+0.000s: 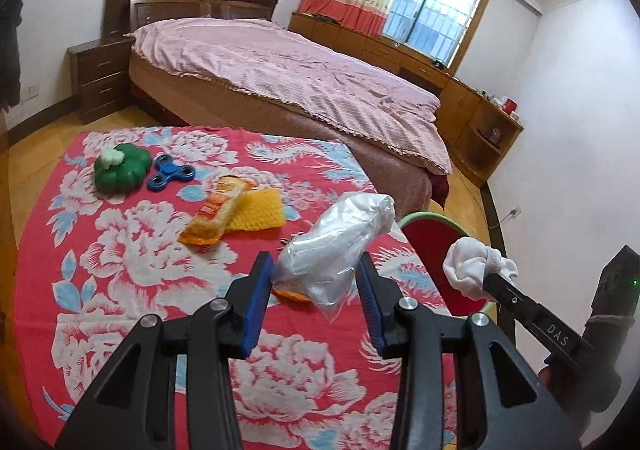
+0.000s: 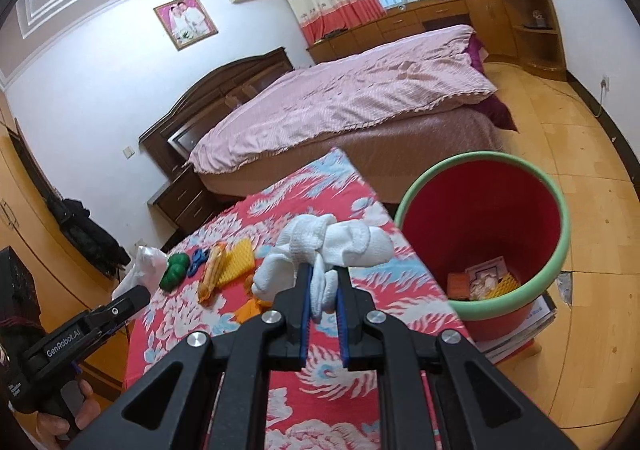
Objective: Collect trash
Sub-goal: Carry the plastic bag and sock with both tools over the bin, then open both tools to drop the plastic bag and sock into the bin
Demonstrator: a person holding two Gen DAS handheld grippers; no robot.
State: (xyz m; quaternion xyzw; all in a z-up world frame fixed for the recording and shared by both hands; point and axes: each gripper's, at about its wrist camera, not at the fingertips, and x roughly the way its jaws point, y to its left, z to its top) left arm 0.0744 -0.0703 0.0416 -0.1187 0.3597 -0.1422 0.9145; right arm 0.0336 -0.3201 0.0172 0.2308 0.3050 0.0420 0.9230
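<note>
My left gripper (image 1: 316,270) is shut on a crumpled clear plastic bag (image 1: 332,246) and holds it above the floral tablecloth (image 1: 132,262); the bag also shows in the right wrist view (image 2: 142,270). My right gripper (image 2: 323,282) is shut on a wad of white tissue (image 2: 332,246), held over the table's right edge beside the red bin (image 2: 480,226) with a green rim. The tissue also shows in the left wrist view (image 1: 476,266), in front of the bin (image 1: 428,230). An orange snack wrapper (image 1: 218,210) lies on the table.
A yellow sponge (image 1: 260,210), a blue fidget spinner (image 1: 170,172) and a green toy (image 1: 122,168) lie on the table. An orange scrap (image 1: 292,295) lies under the bag. The bin holds some trash (image 2: 484,278). A bed (image 1: 280,78) stands behind the table.
</note>
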